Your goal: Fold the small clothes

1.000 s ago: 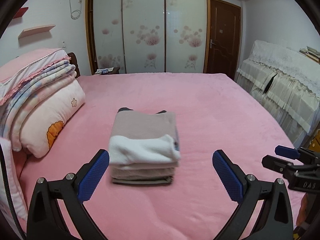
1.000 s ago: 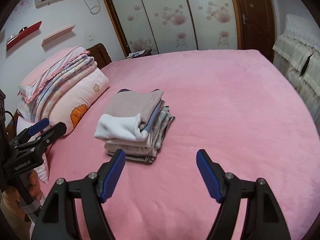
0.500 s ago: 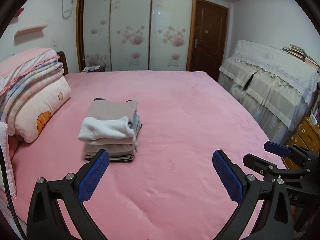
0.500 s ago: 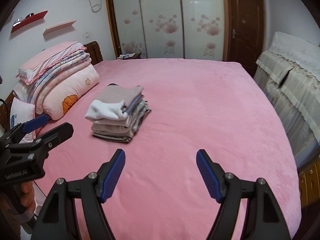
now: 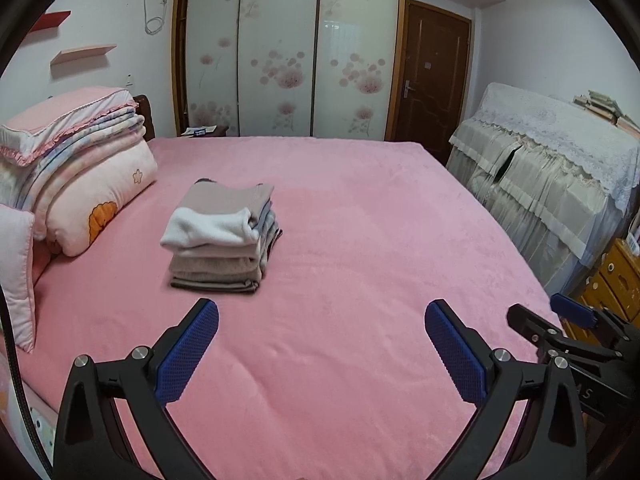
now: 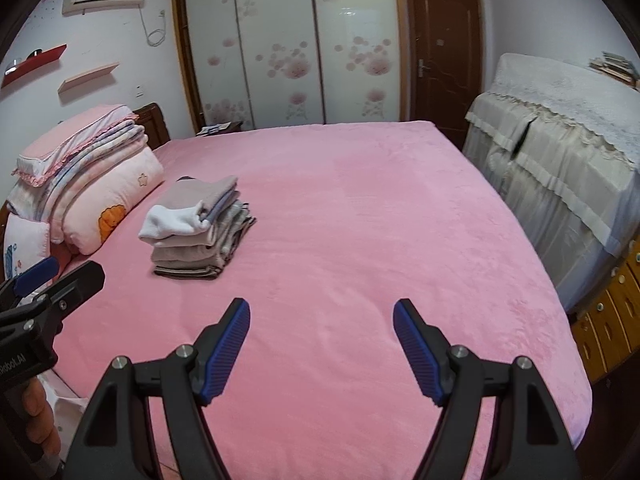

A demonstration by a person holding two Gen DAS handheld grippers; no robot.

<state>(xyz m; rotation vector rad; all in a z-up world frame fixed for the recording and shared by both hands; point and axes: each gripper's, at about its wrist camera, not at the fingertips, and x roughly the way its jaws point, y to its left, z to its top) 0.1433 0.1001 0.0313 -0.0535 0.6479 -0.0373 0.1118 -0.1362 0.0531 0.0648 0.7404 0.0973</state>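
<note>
Left gripper (image 5: 322,354) and right gripper (image 6: 322,350) side by side above the pink bed (image 5: 360,240), angled downward, fingers spread and empty. The stack of folded clothes (image 5: 224,236) lies ahead to their left, near the pillows (image 5: 80,184).

One clothes stack (image 5: 224,236), two tongs (image 5: 322,332).

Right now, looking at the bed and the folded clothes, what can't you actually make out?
- Stack of folded clothes: far side and exact count, both views; the top garments cover them.
- Small items on the nightstand: too small, both views.
- Furniture under the lace cover: draped over.
- Person's hand: right wrist view, cut off by the frame edge.
</note>
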